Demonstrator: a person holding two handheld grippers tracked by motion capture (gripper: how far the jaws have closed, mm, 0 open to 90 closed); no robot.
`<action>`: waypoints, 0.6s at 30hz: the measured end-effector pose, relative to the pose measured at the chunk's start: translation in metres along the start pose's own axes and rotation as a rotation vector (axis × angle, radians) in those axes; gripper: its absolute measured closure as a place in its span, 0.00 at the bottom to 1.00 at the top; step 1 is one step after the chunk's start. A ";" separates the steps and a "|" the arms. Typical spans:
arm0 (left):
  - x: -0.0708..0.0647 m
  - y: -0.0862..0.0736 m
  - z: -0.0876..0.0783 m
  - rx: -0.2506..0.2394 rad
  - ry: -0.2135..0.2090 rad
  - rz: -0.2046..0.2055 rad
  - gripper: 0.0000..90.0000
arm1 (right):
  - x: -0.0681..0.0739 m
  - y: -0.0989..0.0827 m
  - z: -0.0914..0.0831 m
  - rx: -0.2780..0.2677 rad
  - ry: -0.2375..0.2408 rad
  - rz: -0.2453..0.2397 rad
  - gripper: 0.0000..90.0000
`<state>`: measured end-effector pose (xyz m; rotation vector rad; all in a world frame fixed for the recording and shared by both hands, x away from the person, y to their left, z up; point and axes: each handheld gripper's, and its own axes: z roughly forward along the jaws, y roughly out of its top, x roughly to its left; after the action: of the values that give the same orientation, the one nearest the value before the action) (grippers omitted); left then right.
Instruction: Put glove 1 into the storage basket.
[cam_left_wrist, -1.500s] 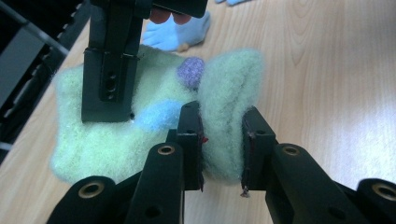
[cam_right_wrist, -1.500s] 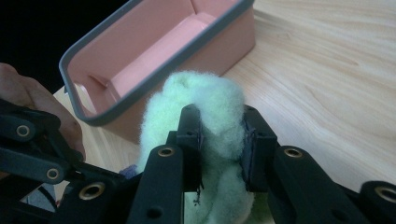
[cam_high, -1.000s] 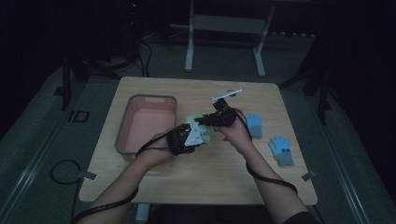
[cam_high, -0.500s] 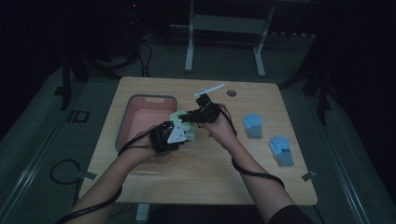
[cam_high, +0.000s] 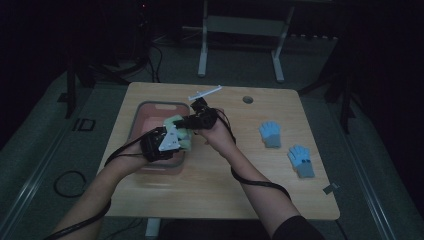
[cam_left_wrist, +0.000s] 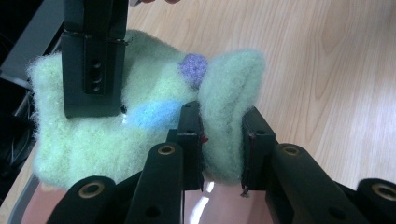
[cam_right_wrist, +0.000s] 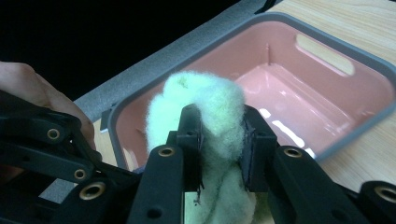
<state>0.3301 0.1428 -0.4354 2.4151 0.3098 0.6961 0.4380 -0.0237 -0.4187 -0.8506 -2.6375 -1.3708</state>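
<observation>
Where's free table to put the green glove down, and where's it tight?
Free: the near strip of table between the forearms, the back right past the hole, and the pink bin, which looks empty. Tight: the bin's near edge, where both grippers pinch the green glove, and the right side by two blue gloves.

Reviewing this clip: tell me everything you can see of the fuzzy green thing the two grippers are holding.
The green glove is a pale mint, fuzzy knit of wool-like yarn, with a light blue patch and a small purple patch on it. It is bunched and folded, not flat. The left gripper is shut on one thick fold, and the right gripper is shut on another part. It hangs between them over the near right corner of the pink bin; whether it touches the bin cannot be told.
</observation>
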 end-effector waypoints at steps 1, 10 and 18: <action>0.001 -0.003 -0.002 0.008 -0.001 0.003 0.82 | 0.001 0.001 0.003 0.001 0.004 -0.004 0.81; 0.012 -0.028 -0.013 0.049 -0.018 0.001 0.82 | 0.013 0.011 0.034 0.003 0.031 -0.007 0.81; 0.017 -0.045 0.001 0.056 -0.031 0.028 0.82 | 0.008 0.009 0.050 0.010 0.040 0.028 0.81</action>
<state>0.3424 0.1837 -0.4564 2.4853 0.2868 0.6697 0.4463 0.0224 -0.4397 -0.8461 -2.5907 -1.3527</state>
